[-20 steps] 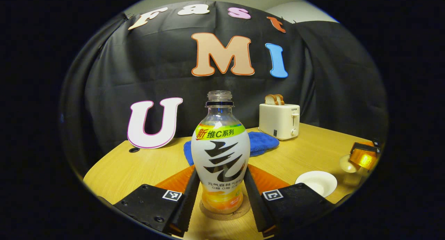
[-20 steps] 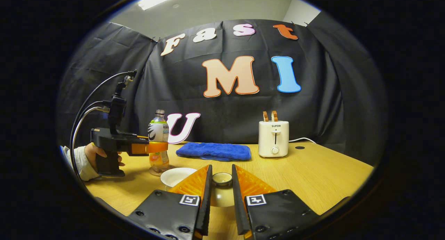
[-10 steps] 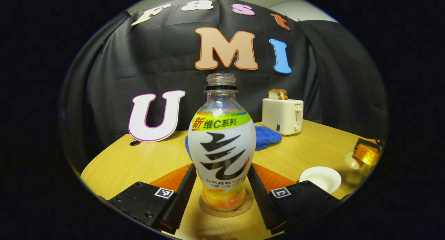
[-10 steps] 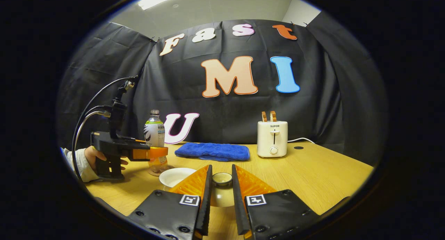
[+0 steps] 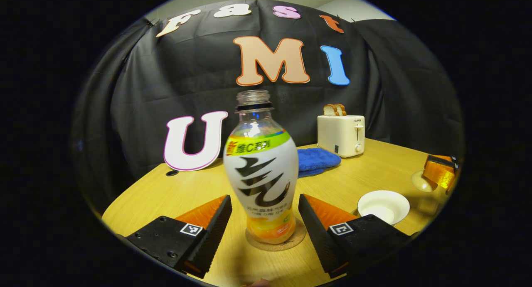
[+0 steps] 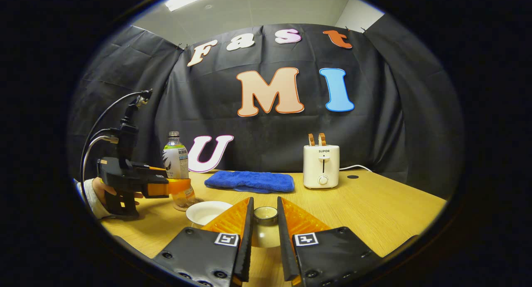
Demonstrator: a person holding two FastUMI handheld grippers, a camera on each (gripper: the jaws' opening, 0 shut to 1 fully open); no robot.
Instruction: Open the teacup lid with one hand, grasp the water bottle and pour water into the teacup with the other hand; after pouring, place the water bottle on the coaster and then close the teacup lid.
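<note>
From my remote seat: the bench [image 5: 174, 195] is light wood, w/ the dark booth wall behind it. Biggest items at the back are a blue towel [image 6: 249, 181] lying flat and a cream toaster [image 6: 321, 166] w/ bread in its slots, standing just right of the towel.

The water bottle [image 5: 261, 170] stands upright on the round coaster [image 5: 276, 240], long axis vertical w/ maybe a slight lean, open neck pointing up, no cap on it. Orange liquid sits in the bottom part. In the left gripper view it's centred between my left tongs [image 5: 264, 233], but both fingers stand clear of it w/ a gap each side, so the left tongs are open and gripping nothing. In the right gripper view I see those left tongs [image 6: 176, 187] from the side, level w/ the bottle's lower body, held by a hand [image 6: 98, 187] in a pale sleeve.

Just right of the bottle and coaster, near but apart, is a white dish [image 5: 383, 205], shallow; in the right gripper view it sits between the bottle and my right tongs [image 6: 264, 237].

The teacup lid [image 6: 265, 214] is a small pale dome w/ a ringed knob pointing up, long axis vertical. It sits between the right tongs' fingers, which are drawn in narrow against the knob's sides, so the right tongs are closed on the lid. Can't tell whether the teacup is under it, as the fingers hide that
</note>
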